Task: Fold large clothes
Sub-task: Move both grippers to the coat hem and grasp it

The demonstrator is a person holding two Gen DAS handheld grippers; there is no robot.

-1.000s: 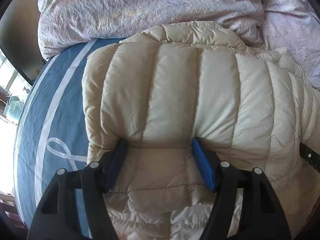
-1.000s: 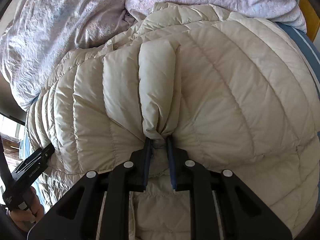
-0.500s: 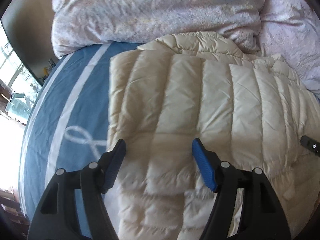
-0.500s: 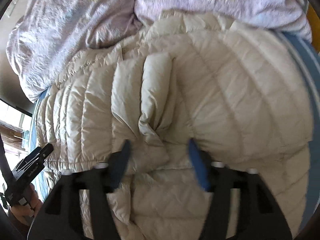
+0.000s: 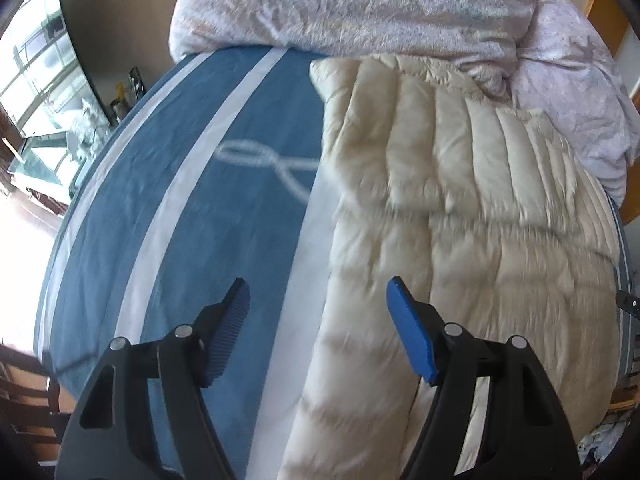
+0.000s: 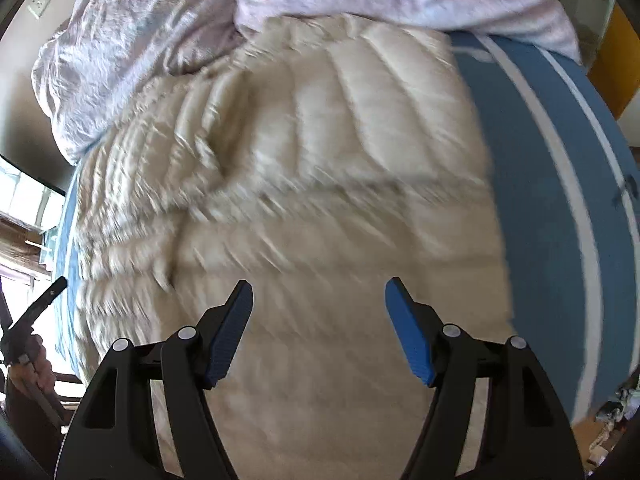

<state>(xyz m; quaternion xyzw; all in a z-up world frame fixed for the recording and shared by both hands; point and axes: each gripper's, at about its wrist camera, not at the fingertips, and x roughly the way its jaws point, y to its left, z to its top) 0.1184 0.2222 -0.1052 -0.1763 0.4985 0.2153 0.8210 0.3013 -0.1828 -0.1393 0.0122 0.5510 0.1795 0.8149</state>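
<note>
Cream quilted jacket (image 5: pixel 460 208); blue, white-striped bedsheet (image 5: pixel 168 208)

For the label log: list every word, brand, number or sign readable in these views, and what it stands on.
No readable text in either view.
The blue bed cover carries only a white looped rope pattern, no letters.
The cream puffer jacket is motion-blurred, and no label shows.

No words, numbers or brand names can be read in either view. The only mark is a white looping rope drawing (image 5: pixel 272 164) on the blue sheet (image 5: pixel 168 208), and it spells nothing. Much of both views is blurry, so any small print is too smeared to read.
</note>
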